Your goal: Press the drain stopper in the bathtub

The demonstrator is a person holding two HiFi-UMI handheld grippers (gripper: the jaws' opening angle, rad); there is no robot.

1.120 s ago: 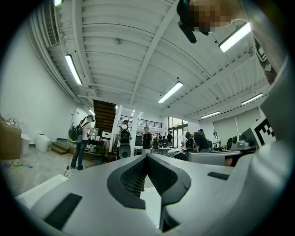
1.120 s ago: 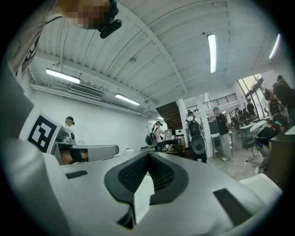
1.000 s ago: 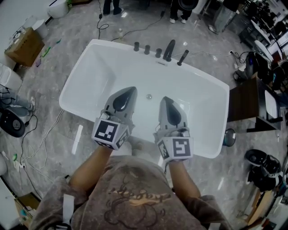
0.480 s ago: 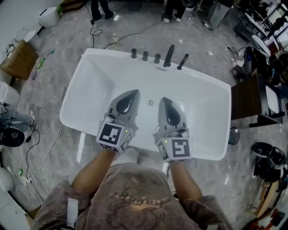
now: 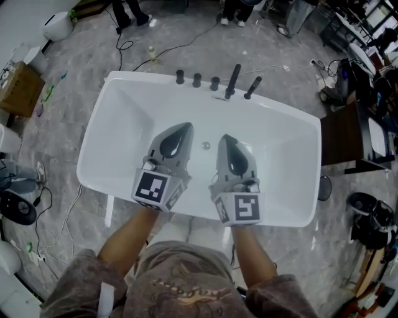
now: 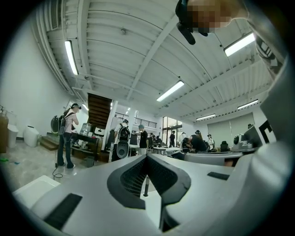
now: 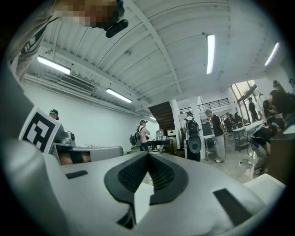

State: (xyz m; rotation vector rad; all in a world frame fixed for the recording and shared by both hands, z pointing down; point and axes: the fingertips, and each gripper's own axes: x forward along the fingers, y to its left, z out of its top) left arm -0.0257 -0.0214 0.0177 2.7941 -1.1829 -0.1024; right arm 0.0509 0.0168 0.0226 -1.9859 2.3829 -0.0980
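nearest, the person's bare forearms (image 5: 124, 239) reach out over the near rim of the white bathtub (image 5: 99, 133). the left gripper (image 5: 183, 127) and the right gripper (image 5: 224, 137) hang side by side above the basin, apart from each other, their marker cubes toward the person. each gripper's own view shows its fingers closed tip to tip with nothing held - the left fingers (image 6: 133, 177) and the right fingers (image 7: 133, 173) alike.

inside the tub, on its pale floor, sits the drain stopper (image 5: 205, 146), a small round metallic disc. from the head view it lies between the two gripper tips and touches neither. it is too small to tell whether it stands raised or pressed down, and the grippers' height above it can't be judged either.

along the far rim stand three dark knobs (image 5: 196, 79), a dark spout (image 5: 232, 79) and a slanted dark handle (image 5: 252, 87). beyond lies grey marbled floor (image 5: 93, 56) - a cardboard box (image 5: 15, 87) at the left edge, and people's legs (image 5: 121, 12) cut off at the top.
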